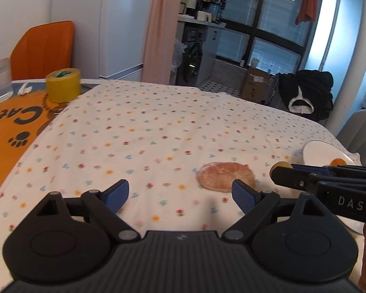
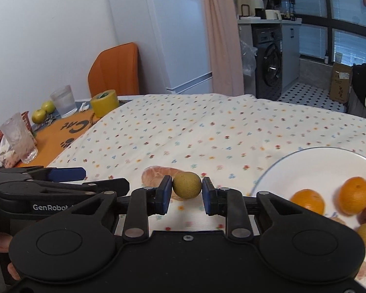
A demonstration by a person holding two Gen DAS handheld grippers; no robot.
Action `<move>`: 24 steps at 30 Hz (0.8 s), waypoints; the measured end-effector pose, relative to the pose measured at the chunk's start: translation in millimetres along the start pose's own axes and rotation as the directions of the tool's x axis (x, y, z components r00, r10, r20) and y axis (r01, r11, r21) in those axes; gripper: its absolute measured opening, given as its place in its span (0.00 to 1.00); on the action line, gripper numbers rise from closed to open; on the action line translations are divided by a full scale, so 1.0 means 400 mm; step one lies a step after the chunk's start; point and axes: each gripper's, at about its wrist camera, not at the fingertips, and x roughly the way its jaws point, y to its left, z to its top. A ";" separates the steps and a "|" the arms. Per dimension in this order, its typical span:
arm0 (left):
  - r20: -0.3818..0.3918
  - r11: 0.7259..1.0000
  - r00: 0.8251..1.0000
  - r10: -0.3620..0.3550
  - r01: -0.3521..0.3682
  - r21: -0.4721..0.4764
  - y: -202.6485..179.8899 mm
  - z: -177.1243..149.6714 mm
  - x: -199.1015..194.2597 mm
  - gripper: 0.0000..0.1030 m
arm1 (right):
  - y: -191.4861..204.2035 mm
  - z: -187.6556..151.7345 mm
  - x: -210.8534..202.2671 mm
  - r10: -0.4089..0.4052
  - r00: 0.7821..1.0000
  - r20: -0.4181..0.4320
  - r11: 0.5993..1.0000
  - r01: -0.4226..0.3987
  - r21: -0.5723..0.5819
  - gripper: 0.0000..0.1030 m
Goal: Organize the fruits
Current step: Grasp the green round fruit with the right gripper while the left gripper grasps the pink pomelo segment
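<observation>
Your right gripper [image 2: 186, 191] clamps a small brown round fruit [image 2: 186, 185], maybe a longan, beside the white plate [image 2: 312, 161] holding 2 oranges [image 2: 353, 194]; your left gripper [image 1: 180, 195] gapes wide, holding nothing.

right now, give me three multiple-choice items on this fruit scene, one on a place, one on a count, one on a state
1. Where does the grapefruit piece lie?
A. on the floral tablecloth
B. on the white plate
C. in a glass

2. How many oranges are on the white plate?
A. none
B. two
C. four

3. How is the right gripper?
A. wide open and empty
B. out of view
C. shut on a small tan round fruit

Answers: 1 A, it rests on the cloth left of the plate. 2 B, one orange sits beside another. 3 C, both pads touch the fruit.
</observation>
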 end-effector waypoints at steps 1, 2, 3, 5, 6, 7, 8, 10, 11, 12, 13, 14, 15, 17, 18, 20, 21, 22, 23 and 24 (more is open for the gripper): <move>-0.003 1.000 1.000 -0.003 0.003 0.006 -0.009 0.002 0.005 0.87 | -0.006 -0.001 -0.005 -0.003 1.000 0.004 1.000 0.003 0.002 0.24; -0.007 1.000 1.000 -0.005 0.005 0.012 -0.018 0.003 0.010 0.87 | -0.013 0.000 -0.010 -0.005 1.000 0.009 1.000 0.005 0.004 0.24; -0.010 1.000 1.000 -0.008 0.008 0.018 -0.026 0.003 0.014 0.87 | -0.020 0.000 -0.016 -0.007 1.000 0.014 1.000 0.006 0.008 0.24; -0.015 0.999 1.000 -0.012 0.013 0.030 -0.041 0.005 0.024 0.87 | -0.035 0.000 -0.027 -0.012 1.000 0.022 1.000 0.012 0.017 0.24; -0.017 0.999 1.000 -0.012 0.012 0.034 -0.048 0.007 0.028 0.87 | -0.042 0.001 -0.030 -0.015 1.000 0.026 1.000 0.015 0.022 0.24; -0.017 0.999 1.000 -0.013 0.013 0.038 -0.054 0.008 0.031 0.87 | -0.049 0.000 -0.034 -0.017 0.999 0.028 1.000 0.017 0.026 0.24; -0.016 0.999 1.000 -0.015 0.015 0.041 -0.061 0.010 0.034 0.87 | -0.055 -0.001 -0.037 -0.019 0.999 0.030 0.999 0.019 0.030 0.24; -0.017 0.999 1.000 -0.016 0.016 0.050 -0.073 0.013 0.043 0.87 | -0.066 -0.003 -0.042 -0.025 0.999 0.033 0.999 0.024 0.038 0.24; -0.019 0.998 1.000 -0.015 0.016 0.055 -0.079 0.014 0.047 0.87 | -0.072 -0.005 -0.043 -0.027 0.999 0.035 0.999 0.026 0.042 0.24; -0.022 0.998 1.000 -0.014 0.015 0.060 -0.084 0.015 0.052 0.87 | -0.077 -0.006 -0.045 -0.029 0.999 0.037 0.999 0.027 0.046 0.24; -0.025 0.998 1.000 -0.012 0.014 0.063 -0.089 0.015 0.058 0.87 | -0.082 -0.007 -0.046 -0.031 0.999 0.039 0.998 0.029 0.049 0.24; -0.027 0.998 1.000 -0.012 0.014 0.066 -0.093 0.016 0.062 0.87 | -0.088 -0.008 -0.048 -0.034 0.999 0.041 0.998 0.032 0.052 0.24; -0.029 0.998 0.999 -0.013 0.015 0.068 -0.098 0.016 0.067 0.87 | -0.093 -0.008 -0.049 -0.036 0.998 0.043 0.998 0.034 0.055 0.24; -0.036 0.997 0.999 -0.013 0.016 0.076 -0.108 0.016 0.078 0.87 | -0.104 -0.011 -0.052 -0.044 0.998 0.046 0.997 0.041 0.060 0.24; -0.040 0.997 0.999 -0.013 0.016 0.079 -0.112 0.016 0.085 0.87 | -0.109 -0.012 -0.054 -0.047 0.998 0.048 0.997 0.044 0.063 0.24; -0.044 0.996 0.999 -0.008 0.012 0.089 -0.123 0.013 0.098 0.87 | -0.121 -0.015 -0.058 -0.051 0.997 0.050 0.996 0.048 0.071 0.24; -0.044 0.995 0.999 -0.001 0.006 0.096 -0.128 0.011 0.104 0.87 | -0.126 -0.016 -0.059 -0.054 0.997 0.051 0.996 0.050 0.075 0.24; -0.046 0.995 0.999 0.003 0.001 0.103 -0.134 0.010 0.110 0.87 | -0.132 -0.018 -0.061 -0.056 0.997 0.052 0.995 0.052 0.079 0.24; -0.049 0.994 0.999 0.005 0.000 0.106 -0.139 0.008 0.117 0.87 | -0.137 -0.019 -0.062 -0.058 0.997 0.053 0.995 0.054 0.083 0.24; -0.053 0.994 0.999 0.006 0.000 0.105 -0.142 0.008 0.123 0.87 | -0.143 -0.020 -0.065 -0.060 0.997 0.054 0.995 0.055 0.086 0.24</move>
